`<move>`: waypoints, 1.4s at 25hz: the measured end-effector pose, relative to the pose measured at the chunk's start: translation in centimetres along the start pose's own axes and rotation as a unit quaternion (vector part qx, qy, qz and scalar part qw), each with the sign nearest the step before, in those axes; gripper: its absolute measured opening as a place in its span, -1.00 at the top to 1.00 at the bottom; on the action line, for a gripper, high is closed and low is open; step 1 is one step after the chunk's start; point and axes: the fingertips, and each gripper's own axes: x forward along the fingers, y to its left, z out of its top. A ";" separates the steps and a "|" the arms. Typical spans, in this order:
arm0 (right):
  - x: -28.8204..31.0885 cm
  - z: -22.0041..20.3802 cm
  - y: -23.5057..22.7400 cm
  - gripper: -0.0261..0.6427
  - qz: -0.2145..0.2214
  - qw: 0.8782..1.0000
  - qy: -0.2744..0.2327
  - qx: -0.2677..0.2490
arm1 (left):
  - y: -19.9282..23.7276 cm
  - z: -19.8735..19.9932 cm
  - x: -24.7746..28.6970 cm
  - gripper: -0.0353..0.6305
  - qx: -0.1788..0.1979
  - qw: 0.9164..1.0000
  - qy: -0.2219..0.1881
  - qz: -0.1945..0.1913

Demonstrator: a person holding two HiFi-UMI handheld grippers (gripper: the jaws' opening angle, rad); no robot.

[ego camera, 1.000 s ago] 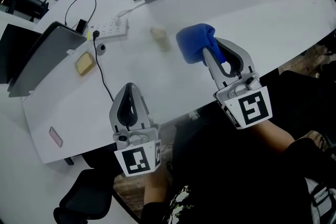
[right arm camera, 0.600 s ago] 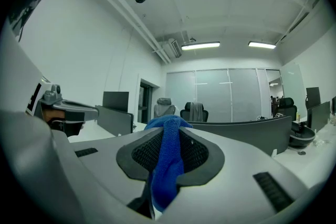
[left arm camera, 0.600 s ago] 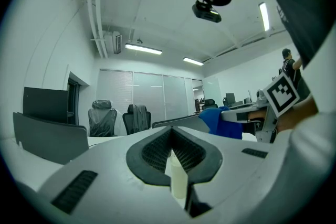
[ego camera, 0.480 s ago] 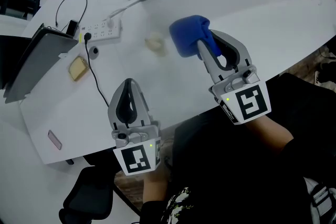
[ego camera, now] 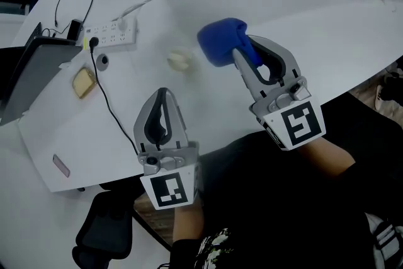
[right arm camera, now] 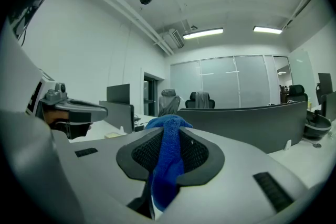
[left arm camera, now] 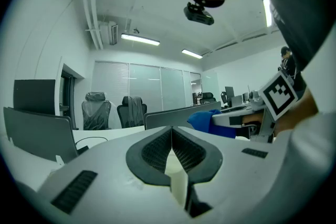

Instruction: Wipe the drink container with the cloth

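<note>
Fingers (right arm camera: 199, 157) of right gripper (ego camera: 238, 52) clamp cloth (ego camera: 217, 41), tips buried.

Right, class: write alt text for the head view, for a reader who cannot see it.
Seen from above, the right gripper holds a bunched blue cloth over a white table, while the left gripper is shut and empty nearer the person. A small pale object lies beside the cloth.

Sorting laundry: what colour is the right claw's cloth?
A blue cloth, clearest in head view.
</note>
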 end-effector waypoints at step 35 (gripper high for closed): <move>4.8 -8.9 3.1 0.72 0.108 0.986 0.099 0.079 | -1.8 -7.5 8.5 0.08 0.025 0.990 0.072 -0.120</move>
